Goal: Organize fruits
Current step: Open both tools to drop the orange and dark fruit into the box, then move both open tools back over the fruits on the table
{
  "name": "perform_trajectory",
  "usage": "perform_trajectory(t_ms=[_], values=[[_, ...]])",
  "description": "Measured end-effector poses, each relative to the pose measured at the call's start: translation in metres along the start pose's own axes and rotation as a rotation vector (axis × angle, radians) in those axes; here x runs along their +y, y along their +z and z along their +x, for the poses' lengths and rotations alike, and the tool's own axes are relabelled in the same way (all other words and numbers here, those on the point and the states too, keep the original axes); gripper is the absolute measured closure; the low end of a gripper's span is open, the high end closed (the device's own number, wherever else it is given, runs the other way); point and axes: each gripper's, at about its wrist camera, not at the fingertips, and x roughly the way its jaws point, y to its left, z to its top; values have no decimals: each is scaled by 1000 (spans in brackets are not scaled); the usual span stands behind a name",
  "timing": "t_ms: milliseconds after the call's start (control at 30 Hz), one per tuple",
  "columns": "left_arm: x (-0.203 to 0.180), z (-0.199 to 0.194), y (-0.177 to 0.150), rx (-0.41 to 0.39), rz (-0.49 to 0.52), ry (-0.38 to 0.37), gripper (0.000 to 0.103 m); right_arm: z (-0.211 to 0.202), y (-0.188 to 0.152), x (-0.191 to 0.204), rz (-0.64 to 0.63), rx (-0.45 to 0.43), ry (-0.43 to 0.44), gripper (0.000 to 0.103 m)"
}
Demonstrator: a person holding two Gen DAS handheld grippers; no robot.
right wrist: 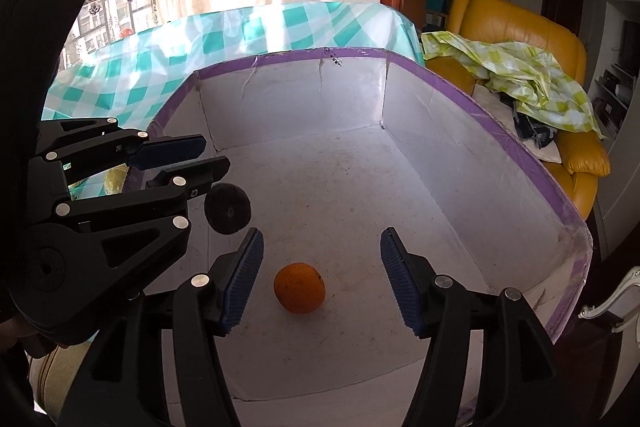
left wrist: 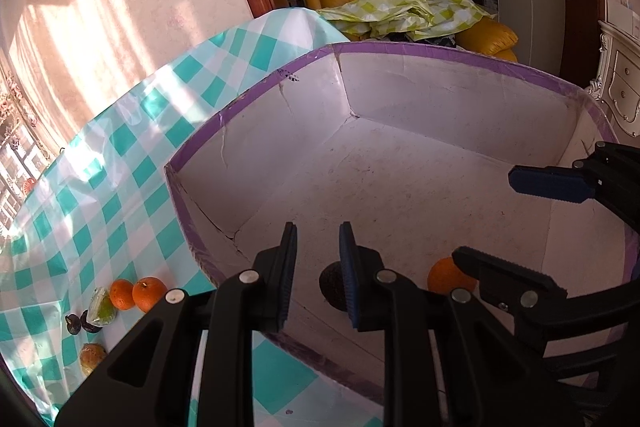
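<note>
Fruits are split between 2 places: 1 orange (right wrist: 299, 287) lies on the floor of the purple-rimmed box (right wrist: 460, 83), while 2 more oranges (left wrist: 138, 293) and other pieces wait on the checked bench (left wrist: 100, 195) outside. The right hand-held gripper (right wrist: 322, 277) stands spread above that orange, touching nothing. The left hand-held gripper (right wrist: 212, 163) reads as pressed together, with a dark round fruit (right wrist: 227, 209) just below its tips; whether it grips it I cannot tell. If unheld, it may roll and knock the orange.
</note>
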Motion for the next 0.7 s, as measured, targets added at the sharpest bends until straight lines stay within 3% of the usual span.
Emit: perform_trajectory(t_ms=[200,267,300,333,467,500,700], values=[[2,0,-1,4,-11,-3,71,0,0,-2,7,0,-3,37],[3,-2,-1,-12,-12,42,57,0,1,-2,10,-1,-1,36],[5,-4,-1,-23,-12,79,40,-1,1,-3,15,-3,1,33],[7,-7,-1,-36,-14,90,33,-2,1,-4,22,-8,5,31],[16,-14,-3,-54,-39,83,27,-6,2,-6,28,-31,-18,16],[18,-16,-4,-62,-48,97,19,-6,3,-5,25,-30,-16,16],[37,-33,-6,-123,-149,90,7,-6,2,-2,19,-30,-42,16]])
